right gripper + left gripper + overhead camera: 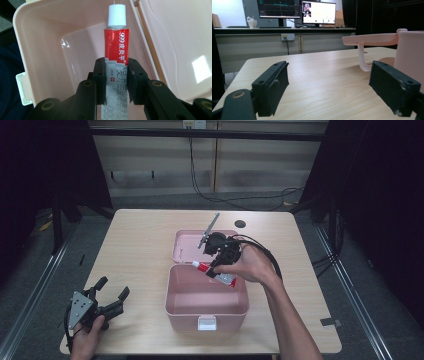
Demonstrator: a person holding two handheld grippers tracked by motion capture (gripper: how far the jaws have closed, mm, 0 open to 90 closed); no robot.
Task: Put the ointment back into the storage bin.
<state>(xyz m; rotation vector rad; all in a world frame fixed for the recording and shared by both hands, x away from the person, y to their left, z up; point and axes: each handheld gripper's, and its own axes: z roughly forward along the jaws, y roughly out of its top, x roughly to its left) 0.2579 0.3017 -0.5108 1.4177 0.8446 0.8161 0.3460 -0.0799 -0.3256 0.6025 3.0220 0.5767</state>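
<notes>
A pink plastic box (200, 312) stands open in the middle of the table, its lid (186, 248) laid back behind it. My right gripper (214, 270) hovers over the box's back rim, shut on a red and white ointment tube (220, 274) with a white cap. In the right gripper view the tube (117, 47) points cap first over the box's hollow inside (75, 50), with the right gripper (116, 75) clamped on its grey lower half. My left gripper (114, 293) rests open at the table's front left corner. In the left gripper view its fingers (273, 85) stand wide apart with nothing between them.
The box's white latch (207, 322) faces the front edge. The box wall (410, 55) and lid (372, 40) rise at the right of the left gripper view. A dark round hole (240, 224) marks the table's back. Monitors (298, 10) stand on a desk beyond.
</notes>
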